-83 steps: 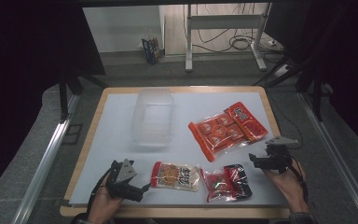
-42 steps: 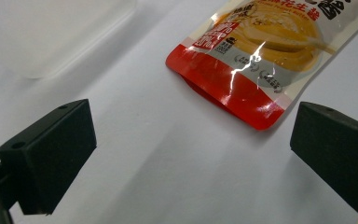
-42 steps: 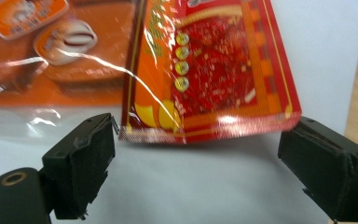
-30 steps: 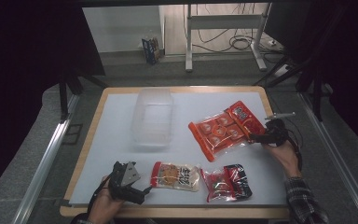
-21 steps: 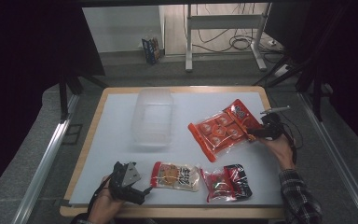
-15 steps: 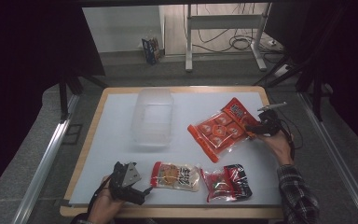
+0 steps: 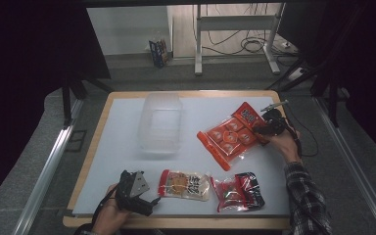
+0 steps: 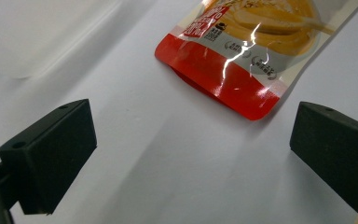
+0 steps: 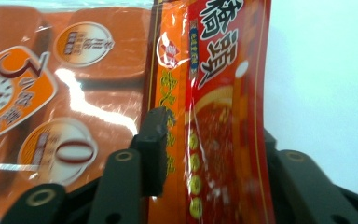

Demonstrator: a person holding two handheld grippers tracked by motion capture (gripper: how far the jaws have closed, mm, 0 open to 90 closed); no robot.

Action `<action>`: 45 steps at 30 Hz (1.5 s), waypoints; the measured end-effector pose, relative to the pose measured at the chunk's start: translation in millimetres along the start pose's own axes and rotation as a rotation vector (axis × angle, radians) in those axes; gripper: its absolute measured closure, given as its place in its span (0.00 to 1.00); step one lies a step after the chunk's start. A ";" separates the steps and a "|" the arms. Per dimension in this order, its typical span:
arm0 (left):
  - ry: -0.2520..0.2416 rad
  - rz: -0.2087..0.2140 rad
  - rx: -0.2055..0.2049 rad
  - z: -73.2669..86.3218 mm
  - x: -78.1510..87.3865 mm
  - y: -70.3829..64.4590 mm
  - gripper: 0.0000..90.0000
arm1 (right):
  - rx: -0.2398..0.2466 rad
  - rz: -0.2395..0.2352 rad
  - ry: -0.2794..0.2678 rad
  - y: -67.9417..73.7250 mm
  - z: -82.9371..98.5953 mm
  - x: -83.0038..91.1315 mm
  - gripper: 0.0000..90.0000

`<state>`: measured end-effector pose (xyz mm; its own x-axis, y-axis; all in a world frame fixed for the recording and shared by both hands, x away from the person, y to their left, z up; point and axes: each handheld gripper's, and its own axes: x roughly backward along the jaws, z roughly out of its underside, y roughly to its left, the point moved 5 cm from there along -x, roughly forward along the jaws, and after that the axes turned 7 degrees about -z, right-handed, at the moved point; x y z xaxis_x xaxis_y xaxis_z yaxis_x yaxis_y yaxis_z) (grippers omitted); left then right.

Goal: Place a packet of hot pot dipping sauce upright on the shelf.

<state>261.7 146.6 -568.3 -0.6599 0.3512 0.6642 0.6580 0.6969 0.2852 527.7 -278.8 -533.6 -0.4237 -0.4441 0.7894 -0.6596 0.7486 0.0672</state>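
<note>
Orange snack pack (image 7: 231,138) in right tongs (image 7: 263,128), edge pinched, tilted up

White tabletop (image 7: 112,147) is carrying a clear tub (image 7: 160,122), a cracker pack (image 7: 184,184) sitting just past the left fingers (image 8: 51,154), and a dark red pack (image 7: 237,191).

Clear plastic rectangular container (image 7: 160,122) upside-down at table centre. Beige-and-red snack pouch (image 7: 184,184) and dark red candy packet (image 7: 237,191) lie side by side near the front edge.
</note>
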 end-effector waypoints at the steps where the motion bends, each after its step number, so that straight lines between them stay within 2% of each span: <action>1: 0.000 0.000 0.000 0.0 0.1 -0.1 0.00 | -0.013 -0.004 -0.002 -0.7 -1.4 -2.2 0.70; 4: 0.001 0.003 -0.004 0.0 0.2 -0.6 0.00 | -0.028 0.010 0.030 -3.3 -2.5 -7.4 0.84; 6: 0.002 0.004 -0.008 -0.1 -0.1 -1.2 0.00 | -0.034 0.002 0.038 -4.1 -1.8 -7.7 0.88; 7: 0.004 0.005 -0.011 -0.2 -0.1 -1.7 0.00 | -0.058 -0.025 0.041 -5.0 -1.0 -7.0 0.97; 8: 0.004 0.005 -0.011 -0.2 -0.1 -1.7 0.00 | -0.058 -0.025 0.041 -5.0 -1.0 -7.0 0.97; 9: 0.004 0.004 -0.013 -0.3 -0.2 -1.9 0.00 | -0.072 -0.053 0.036 -4.2 -0.9 -6.7 0.98; 14: 0.006 0.003 -0.019 -0.3 -0.3 -1.9 0.00 | -0.087 -0.043 0.040 -1.9 -1.7 -6.0 0.98; 15: 0.006 0.003 -0.019 -0.3 -0.3 -1.9 0.00 | -0.099 -0.047 0.038 -2.5 -1.5 -5.4 0.98; 16: 0.006 0.004 -0.017 -0.3 -0.3 -2.1 0.00 | -0.130 -0.064 0.020 -3.6 -1.7 -3.7 0.98; 19: 0.006 0.004 -0.018 -0.3 -0.3 -2.1 0.00 | -0.144 -0.087 0.010 -2.8 -2.5 -0.7 0.98; 22: 0.006 0.002 -0.018 -0.4 -0.4 -2.2 0.00 | -0.125 -0.071 0.022 2.4 -6.4 4.9 0.98; 25: 0.001 -0.004 -0.015 -0.9 0.5 -1.4 0.00 | -0.079 -0.039 0.033 11.9 -13.8 14.0 0.98; 31: -0.003 0.001 0.024 -1.1 2.3 2.2 0.00 | -0.074 -0.016 -0.002 20.3 -23.2 28.8 0.98; 37: -0.014 0.018 0.085 -1.4 4.2 6.7 0.00 | -0.036 -0.032 -0.049 32.9 -36.5 52.5 0.98; 45: -0.030 0.046 0.120 -1.2 5.7 9.1 0.00 | -0.011 -0.075 -0.125 54.2 -57.0 81.3 0.98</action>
<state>264.4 154.3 -561.1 -0.6414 0.4019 0.6536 0.6412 0.7485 0.1690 492.9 -246.3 -431.0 -0.4481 -0.5567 0.6995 -0.6856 0.7162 0.1307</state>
